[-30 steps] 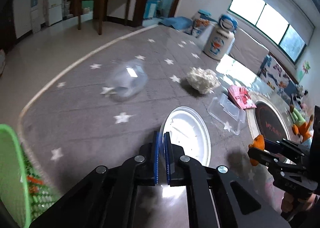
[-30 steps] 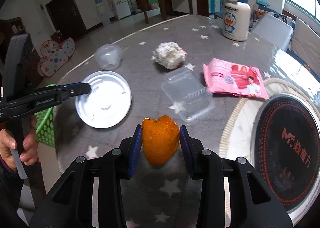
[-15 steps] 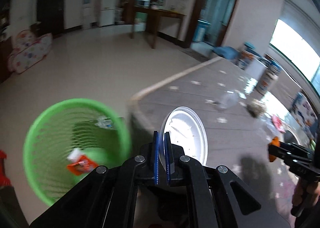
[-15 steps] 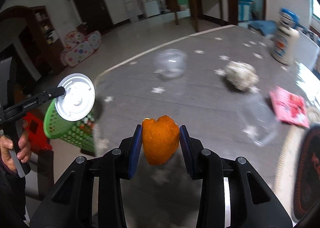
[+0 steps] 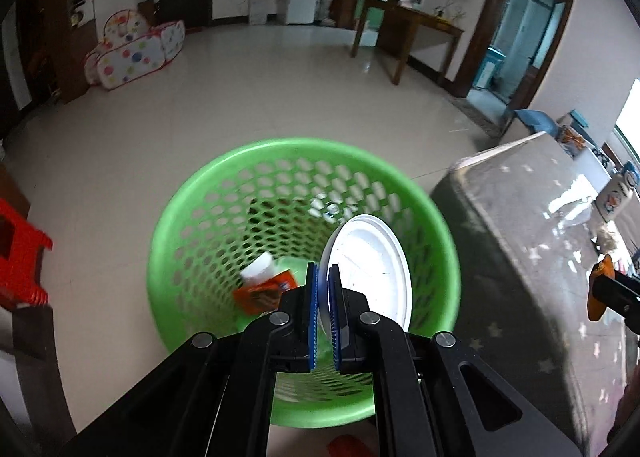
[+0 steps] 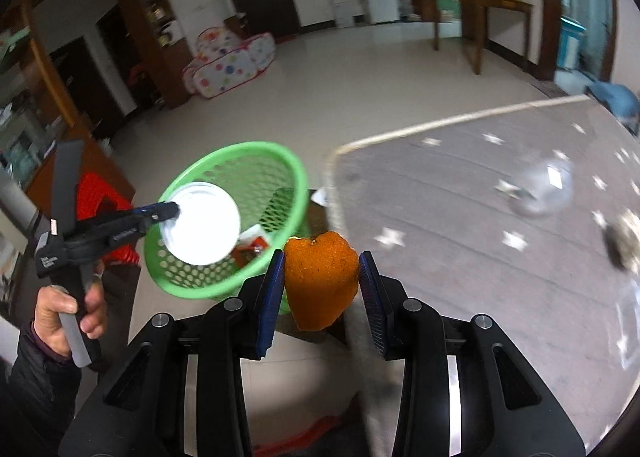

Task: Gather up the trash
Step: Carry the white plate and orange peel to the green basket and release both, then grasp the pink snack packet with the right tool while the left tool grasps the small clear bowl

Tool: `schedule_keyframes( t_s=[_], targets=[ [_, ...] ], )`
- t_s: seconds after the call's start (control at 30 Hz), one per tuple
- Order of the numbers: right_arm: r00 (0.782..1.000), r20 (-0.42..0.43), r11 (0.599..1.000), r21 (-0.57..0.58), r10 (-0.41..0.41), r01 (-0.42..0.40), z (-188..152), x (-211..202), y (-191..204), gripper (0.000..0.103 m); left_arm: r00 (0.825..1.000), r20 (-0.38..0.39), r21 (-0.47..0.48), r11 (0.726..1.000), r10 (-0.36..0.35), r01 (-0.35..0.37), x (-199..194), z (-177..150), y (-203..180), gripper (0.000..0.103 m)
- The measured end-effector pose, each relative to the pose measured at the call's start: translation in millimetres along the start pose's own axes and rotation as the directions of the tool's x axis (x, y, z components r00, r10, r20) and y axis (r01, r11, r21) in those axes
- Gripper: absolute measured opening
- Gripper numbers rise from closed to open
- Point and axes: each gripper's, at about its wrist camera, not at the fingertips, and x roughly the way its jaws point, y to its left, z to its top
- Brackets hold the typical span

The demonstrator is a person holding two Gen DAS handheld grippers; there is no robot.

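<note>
Over green basket [image 5: 280, 153], left hand-held gripper [image 5: 324, 289] pinching white lid [image 5: 372, 257], right hand-held gripper [image 6: 320, 289] clamping orange peel [image 6: 320, 281]

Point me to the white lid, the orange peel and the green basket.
white lid [image 5: 372, 269], left wrist view, centre of its face
orange peel [image 6: 320, 277], right wrist view, middle of the skin
green basket [image 5: 296, 147], left wrist view, far rim

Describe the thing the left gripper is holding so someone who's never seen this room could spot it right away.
Find the green basket on the floor beside the grey star-patterned table. Just above its opening, the left gripper pinches a white round plastic lid by its rim. It is the only flat white disc there; the trash below it in the basket is an orange packet, and the right gripper holds orange peel.
</note>
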Motion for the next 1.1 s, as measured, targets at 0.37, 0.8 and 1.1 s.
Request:
schedule_keyframes(
  t_s=[0.37,0.8,1.1],
  targets=[
    [0.998,-0.042,0.997,-0.052,0.052,-0.054,20,46,46,0.038,0.999,-0.042,-0.060,0.998,0.027,-0.030,18,-9,40,0.010],
    [0.987,-0.084,0.991,-0.016,0.133,-0.135,33,85,66,0.047,0.999,-0.012,-0.118,0.992,0.043,-0.044,1,-15,61,0.037],
    [0.992,-0.054,0.994,0.000,0.112,-0.112,25,57,50,0.062,0.999,0.013,-0.128,0.991,0.045,-0.043,-16,-16,58,0.046]
  ],
)
